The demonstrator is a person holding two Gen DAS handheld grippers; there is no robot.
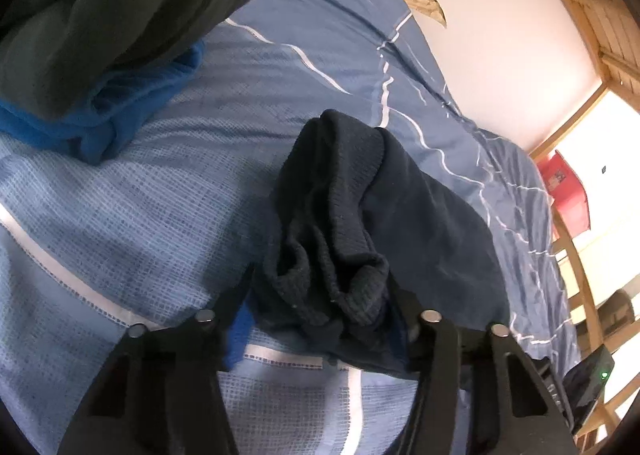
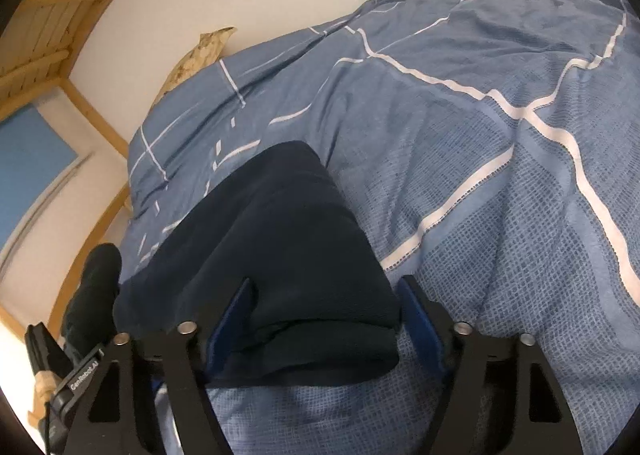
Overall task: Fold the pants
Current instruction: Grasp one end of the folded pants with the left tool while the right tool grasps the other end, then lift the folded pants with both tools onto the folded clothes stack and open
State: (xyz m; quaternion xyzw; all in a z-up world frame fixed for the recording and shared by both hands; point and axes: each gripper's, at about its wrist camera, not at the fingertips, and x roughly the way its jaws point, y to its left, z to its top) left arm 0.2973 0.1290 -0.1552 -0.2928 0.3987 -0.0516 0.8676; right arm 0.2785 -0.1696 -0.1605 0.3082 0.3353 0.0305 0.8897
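Note:
Dark navy pants [image 1: 360, 223] lie folded into a thick bundle on the blue bed cover [image 1: 140, 207]. In the left wrist view the ribbed waistband end [image 1: 320, 267] sits between my left gripper's [image 1: 320, 295] wide-apart jaws, bunched up. In the right wrist view the smooth folded end of the pants [image 2: 280, 255] lies between my right gripper's [image 2: 324, 295] blue-padded fingers [image 2: 420, 319], which stand apart on either side of it. Whether the pads touch the cloth I cannot tell.
A dark green and a bright blue garment [image 1: 100, 55] are piled at the upper left of the bed. A white wall [image 1: 500, 35], a wooden frame [image 1: 592, 15] and a red item [image 1: 568, 191] lie beyond the bed. The left gripper's body [image 2: 80, 335] shows at lower left.

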